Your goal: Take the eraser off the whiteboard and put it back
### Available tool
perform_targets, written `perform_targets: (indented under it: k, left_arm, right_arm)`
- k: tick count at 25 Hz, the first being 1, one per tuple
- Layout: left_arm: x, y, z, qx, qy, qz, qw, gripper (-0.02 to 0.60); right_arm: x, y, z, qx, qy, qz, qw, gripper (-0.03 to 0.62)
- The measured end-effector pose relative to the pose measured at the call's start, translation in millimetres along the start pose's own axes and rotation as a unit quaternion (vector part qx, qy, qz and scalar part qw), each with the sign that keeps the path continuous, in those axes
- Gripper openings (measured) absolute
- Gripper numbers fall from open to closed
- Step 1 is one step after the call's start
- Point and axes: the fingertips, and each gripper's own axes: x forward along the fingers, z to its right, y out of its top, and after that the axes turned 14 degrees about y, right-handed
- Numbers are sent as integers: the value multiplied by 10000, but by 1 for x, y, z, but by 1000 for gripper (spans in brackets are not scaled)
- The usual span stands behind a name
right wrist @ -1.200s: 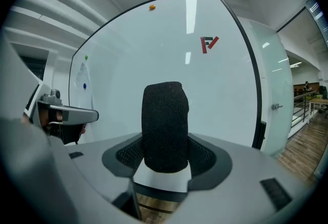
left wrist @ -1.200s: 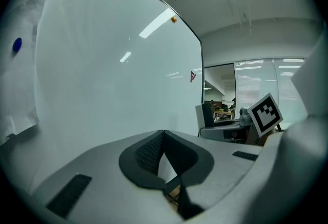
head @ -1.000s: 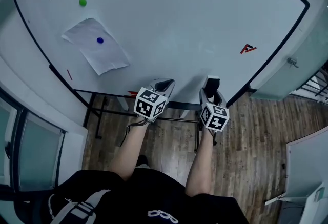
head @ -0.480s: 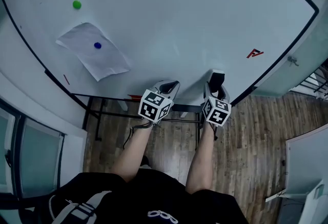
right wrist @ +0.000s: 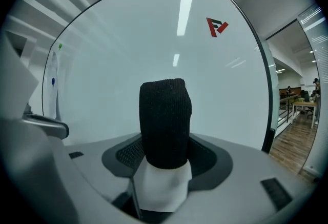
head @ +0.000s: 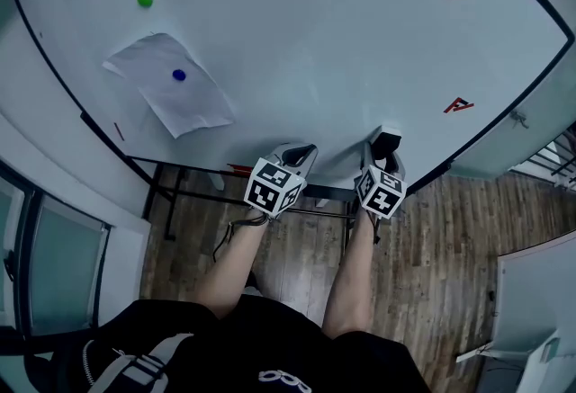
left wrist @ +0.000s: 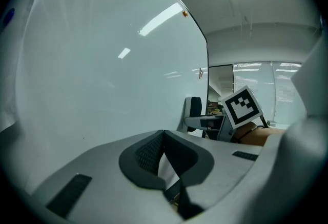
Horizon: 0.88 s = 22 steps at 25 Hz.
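Eraser (right wrist: pixel 165 115) in right tool (head: pixel 382 162), apparently near-level

Left gripper (head: pixel 301 152) closed and empty; right gripper (head: pixel 383 154) beside it clamps the eraser (right wrist: pixel 165 120).

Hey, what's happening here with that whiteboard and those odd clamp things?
A person stands at the whiteboard with a two-jaw gripper in each hand. The right gripper is clamped on the black-felt eraser, holding it close to the board's lower edge. The left gripper is shut and empty beside it.
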Motion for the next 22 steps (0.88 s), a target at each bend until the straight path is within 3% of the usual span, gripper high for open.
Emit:
perform_targets:
  k: [7,16,22]
  left_arm:
    - [-7,0,-2,-13,240,47,9997,20]
    - [-23,-2,6,-12,512,100,9986,20]
    - [-40,4,36,207,330,174,9991,20]
  right_arm:
    - [-7,-5,-3,54,277,14,9996,258]
    - [-59,-11,-7,-259,812,79,9963,258]
    - [-97,-11,-8,-637,1194,34,9908,244]
